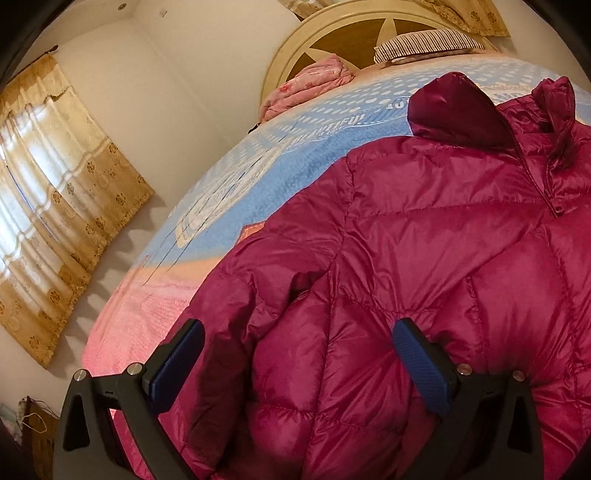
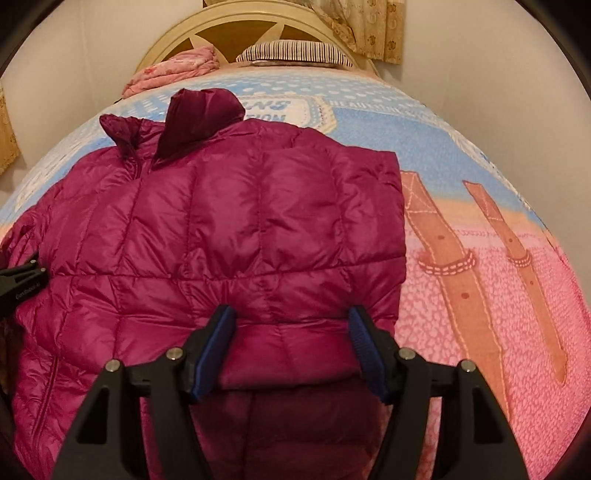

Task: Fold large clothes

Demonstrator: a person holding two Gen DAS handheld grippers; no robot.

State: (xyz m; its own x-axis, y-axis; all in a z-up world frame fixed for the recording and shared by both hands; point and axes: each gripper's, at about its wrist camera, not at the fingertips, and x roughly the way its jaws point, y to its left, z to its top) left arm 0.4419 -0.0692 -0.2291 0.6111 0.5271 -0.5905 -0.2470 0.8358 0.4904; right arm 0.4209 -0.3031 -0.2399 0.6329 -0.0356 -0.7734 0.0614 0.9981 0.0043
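A magenta quilted puffer jacket (image 1: 424, 258) lies spread on the bed, hood (image 1: 454, 107) toward the headboard. My left gripper (image 1: 301, 354) hovers open and wide over the jacket's left sleeve (image 1: 236, 314) and side; its pads touch nothing. In the right wrist view the jacket (image 2: 221, 221) has its right side folded inward over the body. My right gripper (image 2: 290, 343) is partly closed, with a puffy fold of the jacket filling the gap and pressing both blue pads (image 2: 218, 347). The left gripper (image 2: 22, 277) shows at that view's left edge.
The bed carries a blue and pink patterned blanket (image 2: 480, 295). A striped pillow (image 2: 291, 51) and a crumpled pink cloth (image 2: 173, 70) lie by the round headboard (image 1: 343, 33). A wall with tan curtains (image 1: 55, 203) runs along the bed's left side.
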